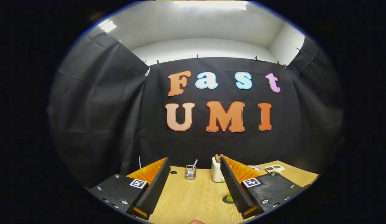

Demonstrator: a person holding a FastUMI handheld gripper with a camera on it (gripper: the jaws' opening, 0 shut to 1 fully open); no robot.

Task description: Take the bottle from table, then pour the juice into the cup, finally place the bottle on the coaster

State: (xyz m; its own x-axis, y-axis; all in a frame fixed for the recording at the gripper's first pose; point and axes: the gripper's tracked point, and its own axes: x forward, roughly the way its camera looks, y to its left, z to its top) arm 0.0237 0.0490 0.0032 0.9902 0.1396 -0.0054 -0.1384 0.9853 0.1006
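Gripper (193,183) fingers wide apart, nothing between, over wooden table (193,199); bottle unseen, likely light and slippery, best grabbed mid-body.

The gripper (193,182) is held above a wooden table (193,199), its two fingers spread wide with only bare tabletop between them. Beyond the fingers, near the table's far edge, stands a small glass jar (190,172) holding a utensil. Just beside the right finger's tip sits a white toaster (216,170). A small green object (229,198) peeks out against that finger's inner side.
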